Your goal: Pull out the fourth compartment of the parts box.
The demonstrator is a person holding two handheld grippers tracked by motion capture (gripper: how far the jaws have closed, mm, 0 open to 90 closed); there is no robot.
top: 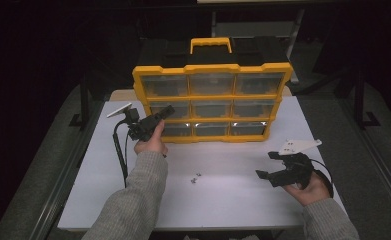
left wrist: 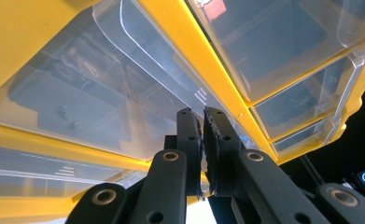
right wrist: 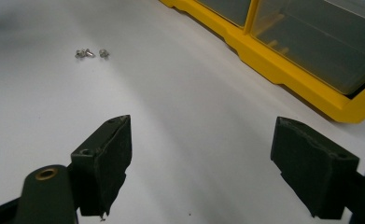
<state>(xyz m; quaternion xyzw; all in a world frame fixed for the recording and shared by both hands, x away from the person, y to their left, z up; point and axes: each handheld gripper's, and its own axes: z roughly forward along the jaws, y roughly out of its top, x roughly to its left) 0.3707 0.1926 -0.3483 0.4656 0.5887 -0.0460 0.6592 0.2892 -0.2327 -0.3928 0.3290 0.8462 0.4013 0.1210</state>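
Two grippers engaged: left gripper (left wrist: 202,140) clamped on the middle-left drawer (top: 167,108) lip for pulling; right gripper (right wrist: 199,163) open, screws (right wrist: 90,53) next.

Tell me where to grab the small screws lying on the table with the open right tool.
Take the screws one at a time across the shank, coming straight down from above: they lie flat on the white table, loosely clustered, so the right tool cannot get underneath them.

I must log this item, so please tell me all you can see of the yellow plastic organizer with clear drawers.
The yellow plastic organizer with clear drawers stands upright on the white table, at its far side. Nine transparent drawers sit in three rows; a yellow handle tops a black back. The shut left gripper is at its left-hand drawers; contact is unclear.
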